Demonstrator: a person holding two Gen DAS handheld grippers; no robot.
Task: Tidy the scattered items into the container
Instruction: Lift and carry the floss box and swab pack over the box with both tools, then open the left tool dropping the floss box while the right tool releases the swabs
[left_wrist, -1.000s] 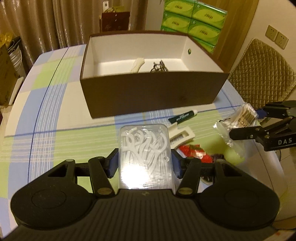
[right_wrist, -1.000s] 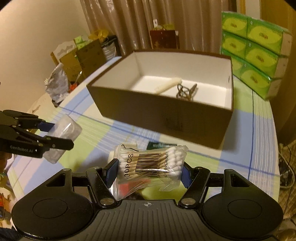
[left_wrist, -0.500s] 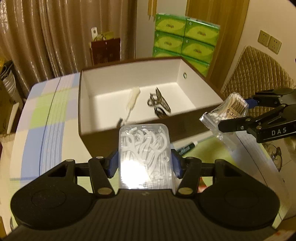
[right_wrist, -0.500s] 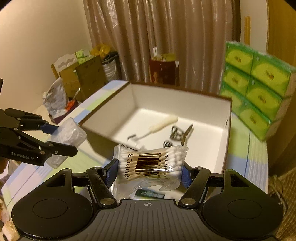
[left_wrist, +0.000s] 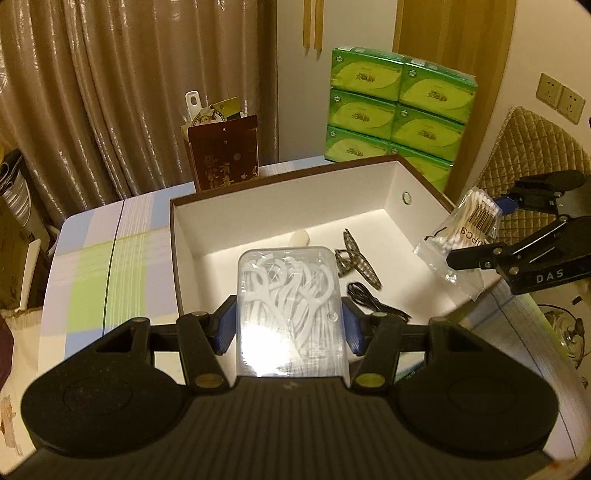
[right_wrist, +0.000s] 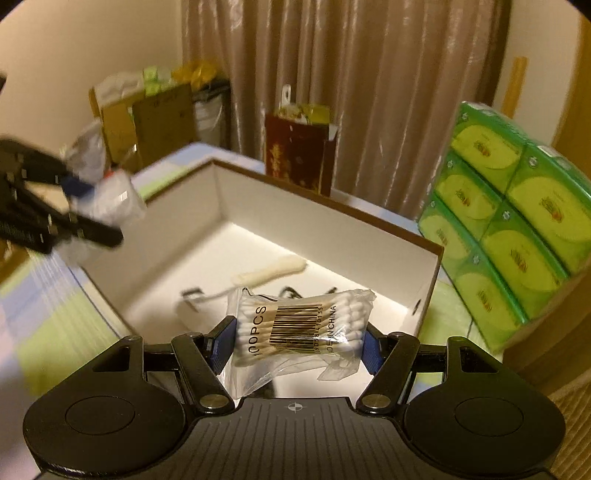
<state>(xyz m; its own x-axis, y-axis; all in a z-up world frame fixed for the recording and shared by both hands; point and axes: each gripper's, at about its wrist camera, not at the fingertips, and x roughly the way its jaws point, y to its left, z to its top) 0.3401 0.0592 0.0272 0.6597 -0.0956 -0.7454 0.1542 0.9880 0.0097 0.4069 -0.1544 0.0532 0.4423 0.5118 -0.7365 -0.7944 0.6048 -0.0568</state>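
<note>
The brown box (left_wrist: 280, 176) with a white inside stands open on the table; it also shows in the right wrist view (right_wrist: 332, 206). My left gripper (left_wrist: 289, 325) is shut on a clear case of white floss picks (left_wrist: 290, 314) and holds it over the box's near edge. My right gripper (right_wrist: 298, 341) is shut on a bag of cotton swabs (right_wrist: 301, 328) above the box's right side; the bag also shows in the left wrist view (left_wrist: 463, 230). Inside the box lie a cream brush (right_wrist: 273, 273), patterned scissors (left_wrist: 356, 258) and a black cable (left_wrist: 373, 301).
A stack of green tissue packs (left_wrist: 399, 107) stands behind the box on the right. A dark red gift bag (left_wrist: 225, 155) stands behind it by the curtain. A quilted chair back (left_wrist: 535, 155) is at the right. The checked tablecloth (left_wrist: 110, 258) shows left of the box.
Both grippers have risen and moved forward with their loads, from above the table in front of the box to over the open box.
</note>
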